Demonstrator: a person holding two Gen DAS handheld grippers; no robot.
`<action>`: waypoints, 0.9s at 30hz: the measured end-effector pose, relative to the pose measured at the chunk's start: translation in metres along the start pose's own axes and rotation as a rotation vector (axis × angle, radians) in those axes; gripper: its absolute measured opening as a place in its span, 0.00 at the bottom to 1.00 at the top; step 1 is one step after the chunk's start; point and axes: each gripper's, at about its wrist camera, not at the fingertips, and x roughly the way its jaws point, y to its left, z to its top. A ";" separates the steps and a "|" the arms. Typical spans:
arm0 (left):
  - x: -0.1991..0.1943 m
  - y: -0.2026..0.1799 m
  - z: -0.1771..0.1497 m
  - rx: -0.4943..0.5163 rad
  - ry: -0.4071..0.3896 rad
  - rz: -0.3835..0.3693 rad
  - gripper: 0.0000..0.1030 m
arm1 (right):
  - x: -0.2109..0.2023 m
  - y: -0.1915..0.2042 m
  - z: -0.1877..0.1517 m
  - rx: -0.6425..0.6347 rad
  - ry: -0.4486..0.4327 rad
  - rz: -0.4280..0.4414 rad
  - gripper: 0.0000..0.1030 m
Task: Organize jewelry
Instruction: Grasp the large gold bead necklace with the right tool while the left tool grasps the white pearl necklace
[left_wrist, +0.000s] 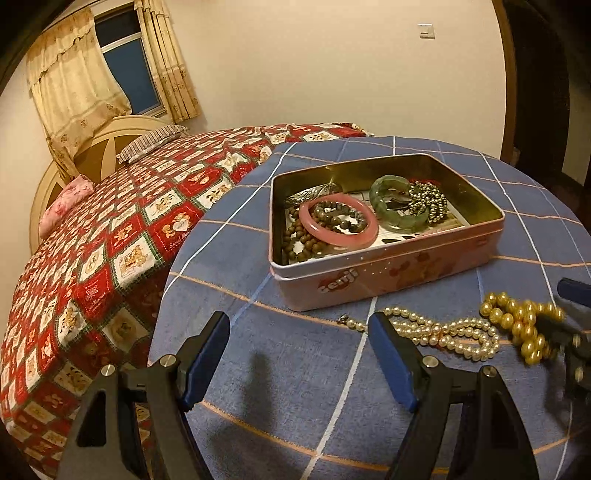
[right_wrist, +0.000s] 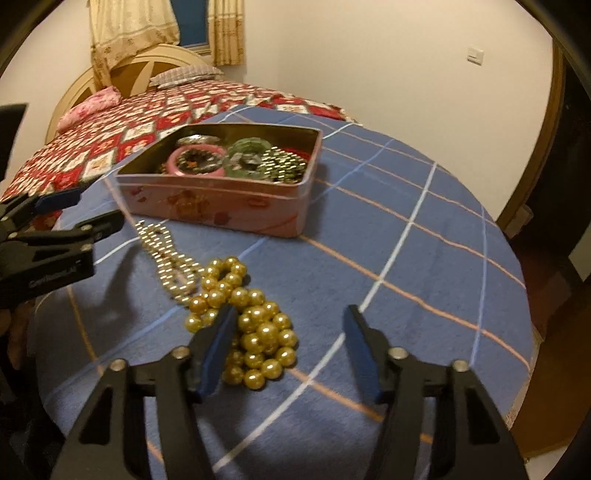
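Note:
An open pink tin box (left_wrist: 388, 273) stands on the blue checked cloth and holds a pink bangle (left_wrist: 338, 225), a green bangle (left_wrist: 397, 201), brown bead strings and a dark metallic bead cluster. It also shows in the right wrist view (right_wrist: 221, 205). In front of it lie a white pearl necklace (left_wrist: 443, 332) and a pile of large gold beads (right_wrist: 255, 328). My left gripper (left_wrist: 299, 350) is open and empty, left of the pearls. My right gripper (right_wrist: 291, 339) is open, its left finger (right_wrist: 218, 347) against the gold beads.
The round table (right_wrist: 424, 258) has its edge close on the right. A bed with a red patterned quilt (left_wrist: 110, 240) lies behind and to the left. A window with curtains (left_wrist: 110, 74) is at the back wall.

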 end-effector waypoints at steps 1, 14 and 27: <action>0.000 -0.001 0.001 0.001 0.000 -0.005 0.75 | 0.001 -0.006 0.001 0.011 0.004 -0.021 0.53; -0.004 -0.020 0.009 0.005 0.005 -0.051 0.75 | 0.006 -0.040 0.003 0.069 0.031 -0.135 0.52; 0.011 -0.075 0.011 0.105 0.097 -0.053 0.75 | 0.006 -0.048 0.002 0.078 0.025 -0.122 0.52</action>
